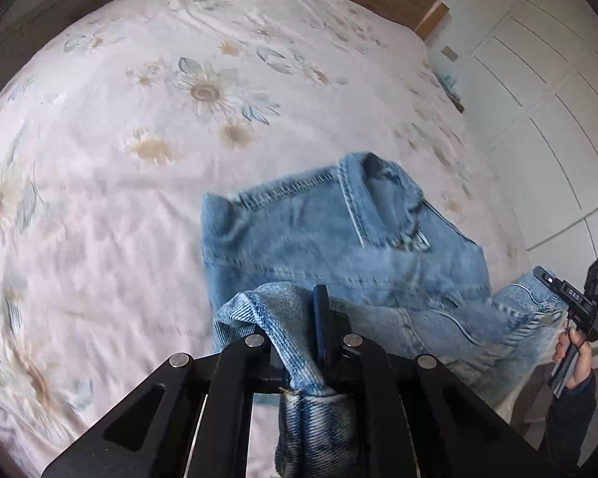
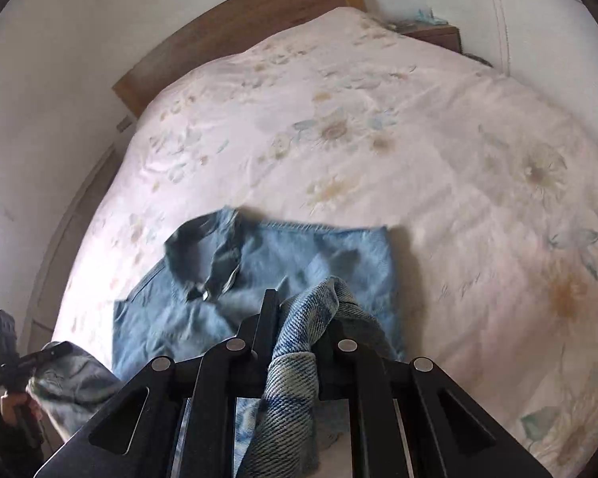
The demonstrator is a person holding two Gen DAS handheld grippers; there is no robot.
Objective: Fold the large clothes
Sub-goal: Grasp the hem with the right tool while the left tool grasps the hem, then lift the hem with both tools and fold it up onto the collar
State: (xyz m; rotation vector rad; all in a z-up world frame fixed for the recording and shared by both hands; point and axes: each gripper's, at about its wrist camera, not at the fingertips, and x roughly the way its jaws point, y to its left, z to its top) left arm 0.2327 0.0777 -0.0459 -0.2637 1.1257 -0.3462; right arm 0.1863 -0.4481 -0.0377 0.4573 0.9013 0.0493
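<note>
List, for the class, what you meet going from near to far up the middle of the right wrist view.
Right gripper shut on a fold of the denim jacket → collar → floral bedspread → wooden headboard → wall.

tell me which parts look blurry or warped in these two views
Left wrist view: the floral pink bedspread smears at lower left, the light blue denim jacket is slightly soft, and fisheye bows the white wardrobe doors. Right wrist view: jacket and bedspread look hazy and washed out, and the wooden headboard curves.
</note>
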